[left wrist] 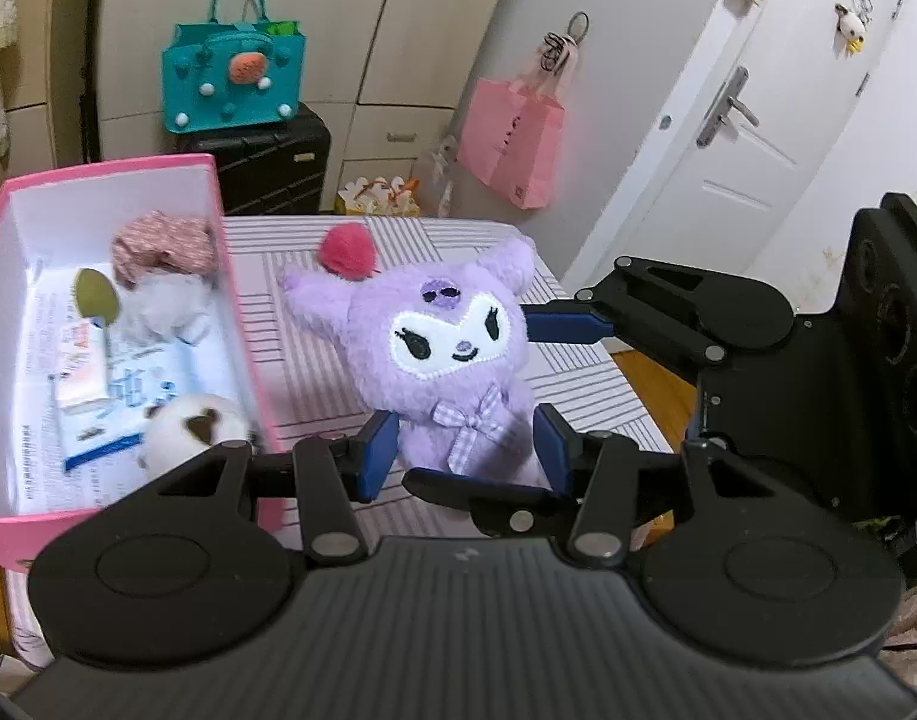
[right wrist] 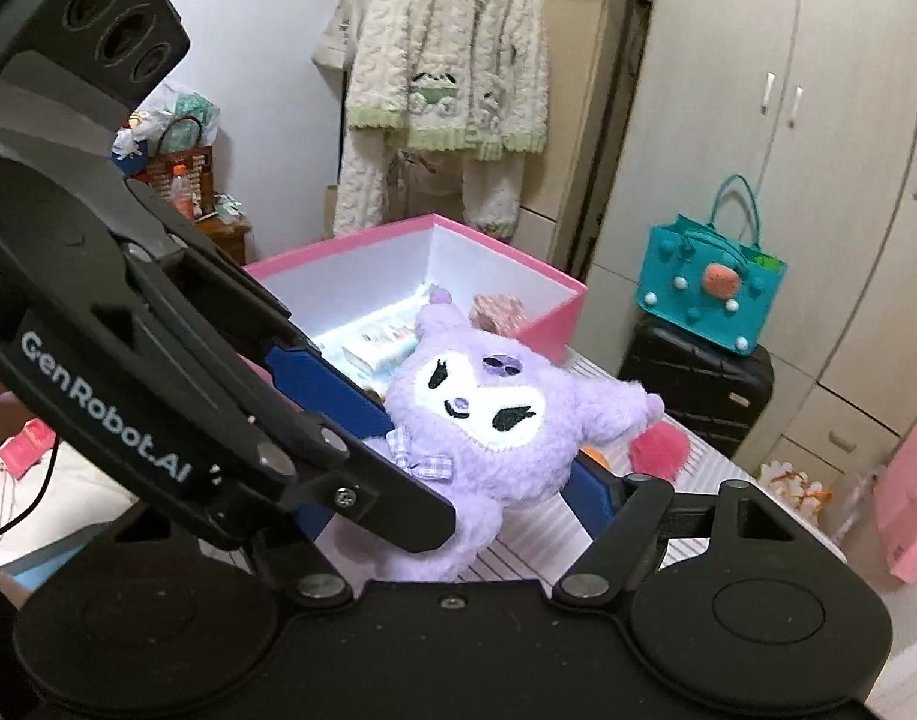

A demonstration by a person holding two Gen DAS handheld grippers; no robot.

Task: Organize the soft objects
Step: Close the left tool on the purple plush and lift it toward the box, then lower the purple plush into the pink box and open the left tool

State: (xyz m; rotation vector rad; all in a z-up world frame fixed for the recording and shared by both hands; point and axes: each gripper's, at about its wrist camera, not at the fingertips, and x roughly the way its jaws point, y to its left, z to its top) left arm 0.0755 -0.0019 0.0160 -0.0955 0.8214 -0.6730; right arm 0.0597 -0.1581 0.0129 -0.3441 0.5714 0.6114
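Your left claw (left wrist: 467,450) is drawn narrow onto the purple plush (left wrist: 440,354), its blue pads (left wrist: 377,450) pressing the toy's lower body from both sides just below the checked bow. Your right claw (right wrist: 458,516) stands wide around the same toy. In the left wrist view one of its blue pads touches the side of the plush's head and its other finger lies under the feet. In its own view one pad is hidden behind your left claw, so you cannot tell whether it squeezes.

You have the plush upright, facing your left camera, over the striped surface (left wrist: 314,384) and just beside the right wall of the pink box (left wrist: 218,228). That box sits open along the surface's left edge as your left camera sees it. Inside it lie a white-and-brown plush (left wrist: 188,426), a pink patterned cloth (left wrist: 161,246) and printed leaflets (left wrist: 116,414).
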